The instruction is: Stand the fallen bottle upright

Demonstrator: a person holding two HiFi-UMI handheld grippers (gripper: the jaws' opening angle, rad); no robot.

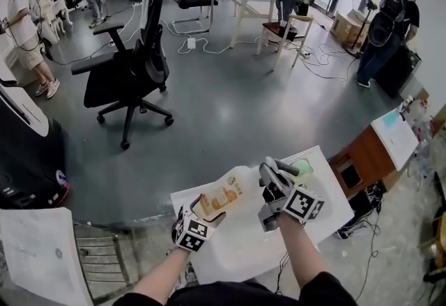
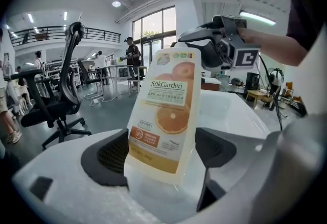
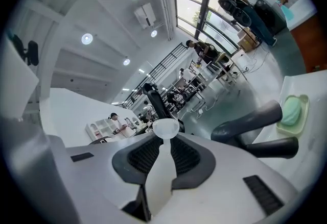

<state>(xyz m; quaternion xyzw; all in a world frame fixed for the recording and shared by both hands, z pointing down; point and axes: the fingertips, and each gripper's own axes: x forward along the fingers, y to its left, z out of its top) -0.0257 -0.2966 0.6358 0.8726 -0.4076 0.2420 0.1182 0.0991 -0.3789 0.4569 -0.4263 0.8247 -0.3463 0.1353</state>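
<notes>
Orange-and-white "SukGarden" label on the one translucent plastic bottle (image 2: 168,110). It's tilted over the white counter (image 1: 237,249), left gripper (image 1: 202,212) fingers clamped on its base, right gripper (image 3: 163,154) fingers pinching its cap end.

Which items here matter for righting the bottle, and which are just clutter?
Job: orange-label bottle, left gripper on its lower end, right gripper on its cap end, white table.
Lying about: green dish, office chair.

glossy plastic bottle (image 2: 163,116), smooth white table (image 1: 244,252), matt grey floor (image 1: 230,113)
</notes>
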